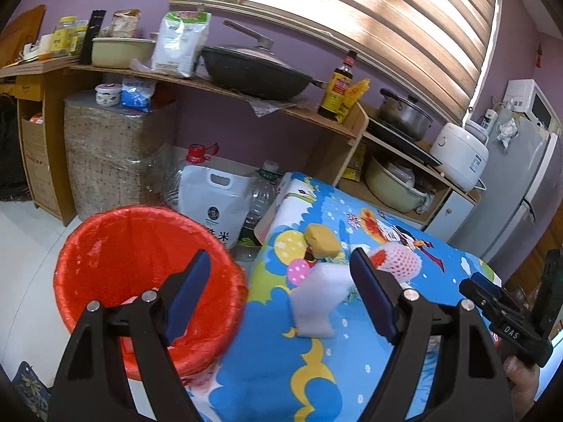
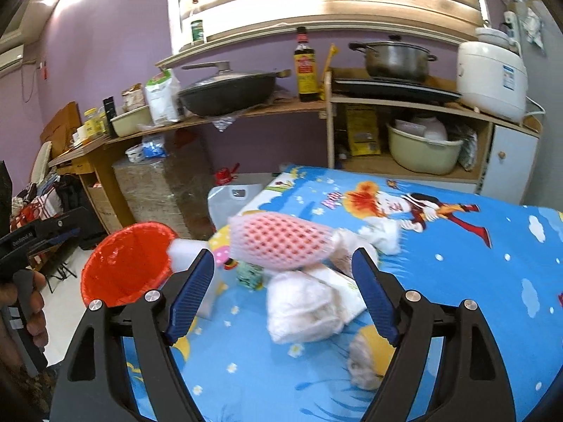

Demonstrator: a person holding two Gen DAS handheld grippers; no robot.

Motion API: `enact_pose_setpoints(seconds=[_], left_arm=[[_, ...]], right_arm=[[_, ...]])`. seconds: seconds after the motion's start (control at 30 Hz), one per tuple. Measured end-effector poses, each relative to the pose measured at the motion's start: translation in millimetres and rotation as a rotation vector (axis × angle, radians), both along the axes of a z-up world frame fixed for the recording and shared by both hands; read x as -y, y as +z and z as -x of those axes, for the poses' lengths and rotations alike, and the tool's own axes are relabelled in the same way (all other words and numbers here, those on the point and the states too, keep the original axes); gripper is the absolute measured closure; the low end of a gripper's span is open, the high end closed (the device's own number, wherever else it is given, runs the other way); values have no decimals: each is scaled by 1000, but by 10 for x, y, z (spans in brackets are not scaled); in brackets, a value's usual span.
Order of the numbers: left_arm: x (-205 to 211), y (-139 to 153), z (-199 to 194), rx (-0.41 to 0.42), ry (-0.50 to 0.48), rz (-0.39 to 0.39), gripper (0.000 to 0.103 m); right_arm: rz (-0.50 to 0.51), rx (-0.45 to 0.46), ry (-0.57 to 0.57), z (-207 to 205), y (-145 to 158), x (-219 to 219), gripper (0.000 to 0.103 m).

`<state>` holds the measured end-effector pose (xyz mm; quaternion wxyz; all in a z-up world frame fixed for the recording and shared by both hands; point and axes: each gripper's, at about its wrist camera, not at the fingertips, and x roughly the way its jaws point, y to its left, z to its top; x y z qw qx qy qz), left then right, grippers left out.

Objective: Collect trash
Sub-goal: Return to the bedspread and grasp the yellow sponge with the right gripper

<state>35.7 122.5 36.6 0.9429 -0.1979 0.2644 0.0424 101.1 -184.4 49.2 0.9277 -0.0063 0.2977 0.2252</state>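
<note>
Currently, by label:
Left gripper (image 1: 279, 293): fingers apart, empty, straddling the red bin (image 1: 105, 242) rim and the worktop (image 1: 352, 369) edge.
Right gripper (image 2: 283, 293): fingers apart, empty, facing trash.
Trash: white foam block (image 1: 318, 302), yellow sponge (image 1: 322, 241), pink foam net (image 2: 281, 242), white wad (image 2: 304, 311), all right of the bin.
Obstruction: none evident.

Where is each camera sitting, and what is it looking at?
Left wrist view: rides the left gripper, open, facing the red bin and white foam block on the blue cloth; the right gripper shows at the edge.
Right wrist view: rides the right gripper, open, facing the pink foam net and white wad; the left gripper shows at the edge.
Both share bin, net, cloth and shelves.
</note>
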Motion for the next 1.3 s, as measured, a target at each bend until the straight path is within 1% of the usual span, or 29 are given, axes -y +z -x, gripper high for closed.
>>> enact_pose_setpoints(seconds=[0.07, 0.3, 0.63, 0.97, 1.17, 1.3], left_arm=[[62, 1, -38, 0, -13, -3, 25], [259, -20, -175, -7, -51, -10, 25], [558, -101, -395, -26, -117, -25, 25], [843, -122, -664, -37, -176, -49, 24], [1056, -167, -809, -42, -221, -45, 24], [1223, -249, -857, -56, -251, -35, 24]], right_arm=[[1, -5, -16, 1, -37, 90, 25], [-3, -41, -63, -28, -187, 356, 24], [12, -91, -105, -96, -409, 599, 24], [30, -148, -111, -156, -657, 666, 24], [58, -186, -107, -200, -810, 652, 24], [67, -216, -101, -242, -901, 647, 30]])
